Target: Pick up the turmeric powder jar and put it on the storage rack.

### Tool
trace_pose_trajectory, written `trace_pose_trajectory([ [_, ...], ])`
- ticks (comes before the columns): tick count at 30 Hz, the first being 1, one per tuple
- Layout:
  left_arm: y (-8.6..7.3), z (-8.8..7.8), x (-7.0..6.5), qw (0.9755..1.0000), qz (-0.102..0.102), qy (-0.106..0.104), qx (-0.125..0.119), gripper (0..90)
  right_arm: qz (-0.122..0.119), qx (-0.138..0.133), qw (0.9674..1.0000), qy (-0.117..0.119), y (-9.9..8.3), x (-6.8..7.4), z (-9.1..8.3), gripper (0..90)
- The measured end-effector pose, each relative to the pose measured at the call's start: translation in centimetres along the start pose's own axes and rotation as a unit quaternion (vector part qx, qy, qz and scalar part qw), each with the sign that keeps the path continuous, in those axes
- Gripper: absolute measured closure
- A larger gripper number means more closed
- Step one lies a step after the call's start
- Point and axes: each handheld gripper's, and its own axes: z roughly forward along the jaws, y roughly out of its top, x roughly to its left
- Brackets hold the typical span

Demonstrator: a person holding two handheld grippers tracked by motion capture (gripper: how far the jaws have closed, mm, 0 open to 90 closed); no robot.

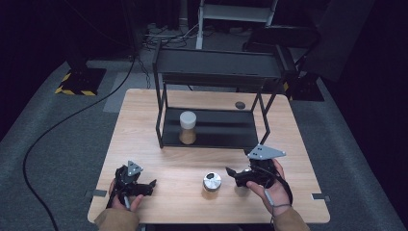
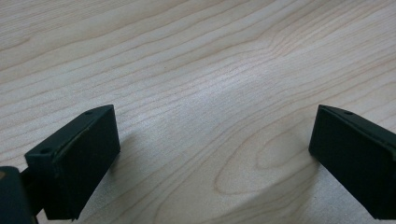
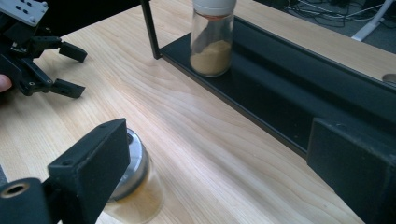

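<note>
Both forearms enter from the near edge in tan sleeves, each hand gripping a black set of tongs low over the table. The left tongs (image 1: 153, 185) sit at the person's left, jaws spread wide and pointing toward the right hand. The right tongs (image 1: 232, 174) point back toward the left, jaws parted, with a grey three-cornered plate on top and a cable trailing past the wrist.

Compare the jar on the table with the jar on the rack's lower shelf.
The silver-lidded jar stands on the bare table near the right gripper; the white-capped jar stands on the black rack. The white-capped jar looks taller. Both are clear, upright and hold tan powder.
</note>
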Motion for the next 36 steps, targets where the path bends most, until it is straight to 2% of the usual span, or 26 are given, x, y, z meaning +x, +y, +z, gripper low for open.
trace_pose_trajectory([
  [16,0.0,0.0,0.0,1.0000,-0.001,0.000,-0.001,1.6,-0.015,0.007,0.9997,0.017,1.1,1.8,1.7,6.2],
  [28,0.0,0.0,0.0,1.0000,-0.001,0.000,-0.001,1.7,-0.029,0.003,0.9992,0.028,1.2,3.2,2.9,5.1],
  [36,0.0,0.0,0.0,1.0000,-0.001,0.000,-0.001,1.6,-0.020,0.016,0.9990,0.036,0.8,3.7,4.0,5.1],
])
